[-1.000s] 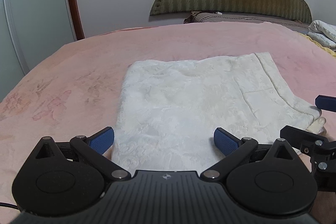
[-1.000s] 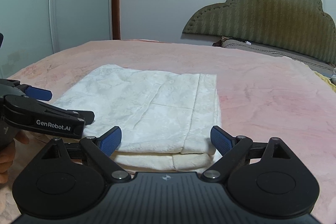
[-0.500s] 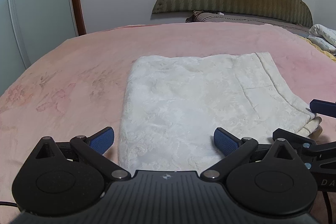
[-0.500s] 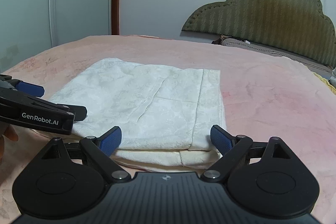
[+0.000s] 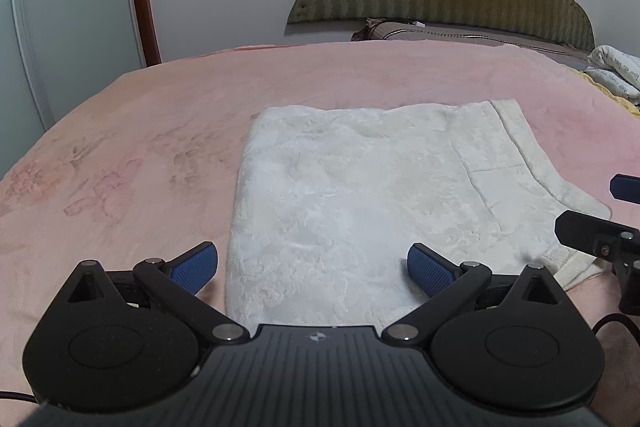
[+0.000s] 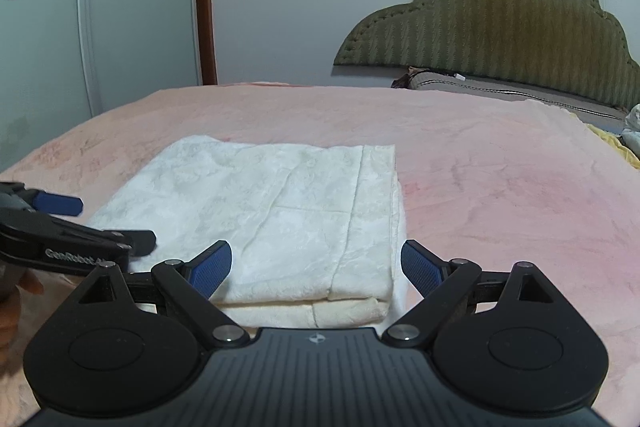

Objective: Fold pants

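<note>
On the pink plush bed cover (image 5: 168,131) the white folded pants of embossed fabric (image 5: 360,187) lie as a flat stacked rectangle, close to the near edge of the bed and a little right of its middle.

My left gripper (image 5: 312,269) hangs over the near left corner of the pants. Its jaws are spread wide and nothing is between them; one blue pad is beside the left edge of the cloth, the other above it. The bundle lies straight ahead of this gripper and stretches to the right of it, so its long axis runs across my view, from left to right.

My right gripper (image 6: 316,263) stands at the near right corner, also released and empty, with the waistband end (image 6: 376,219) between its pads but not touched. In its view I see two layers at the near edge, the upper one a little shorter than the lower.

I judge the fold is nearly finished. Each hand is nearest to its own corner, so a last fold or a smoothing would start from these two near corners.

On the arm of the left gripper, in the right view, I read "GenRobot.A"; the last letters are hidden. On the cream bedding (image 5: 616,71) at the far right corner there is small writing, too small to read.
</note>
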Demonstrator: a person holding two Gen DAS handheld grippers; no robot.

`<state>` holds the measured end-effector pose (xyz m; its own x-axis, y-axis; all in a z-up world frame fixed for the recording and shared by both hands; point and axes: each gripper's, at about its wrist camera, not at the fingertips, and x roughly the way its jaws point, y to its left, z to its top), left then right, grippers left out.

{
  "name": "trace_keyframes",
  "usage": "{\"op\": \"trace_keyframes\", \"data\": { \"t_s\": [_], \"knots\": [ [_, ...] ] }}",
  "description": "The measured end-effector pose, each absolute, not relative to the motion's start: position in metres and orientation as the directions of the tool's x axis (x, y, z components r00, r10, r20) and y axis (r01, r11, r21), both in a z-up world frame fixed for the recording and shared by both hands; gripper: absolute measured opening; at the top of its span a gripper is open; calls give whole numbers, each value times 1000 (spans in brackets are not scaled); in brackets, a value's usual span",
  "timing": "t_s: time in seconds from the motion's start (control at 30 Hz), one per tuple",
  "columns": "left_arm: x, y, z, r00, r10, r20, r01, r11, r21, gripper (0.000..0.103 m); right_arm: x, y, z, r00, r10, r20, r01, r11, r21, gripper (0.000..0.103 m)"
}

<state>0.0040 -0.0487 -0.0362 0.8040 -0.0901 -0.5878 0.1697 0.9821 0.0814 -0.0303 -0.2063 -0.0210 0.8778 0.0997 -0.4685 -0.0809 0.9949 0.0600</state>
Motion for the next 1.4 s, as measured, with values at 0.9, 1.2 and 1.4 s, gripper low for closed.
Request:
{"op": "trace_keyframes", "data": {
  "t_s": [0.9, 1.2, 1.4],
  "knots": [
    [118, 57, -52, 489, -626, -607, 338, 778, -530, 100, 65, -332, -54, 704, 489, -515, -104, 789, 606, 92],
    [164, 68, -79, 358, -822, -444, 299, 551, -779, 101, 102, -343, -76, 549, 735, -397, -249, 598, 762, 88],
    [170, 45, -79, 362, -813, -457, 342, 572, -746, 90, 131, -332, -85, 530, 735, -422, -222, 601, 768, 32]
  ]
}}
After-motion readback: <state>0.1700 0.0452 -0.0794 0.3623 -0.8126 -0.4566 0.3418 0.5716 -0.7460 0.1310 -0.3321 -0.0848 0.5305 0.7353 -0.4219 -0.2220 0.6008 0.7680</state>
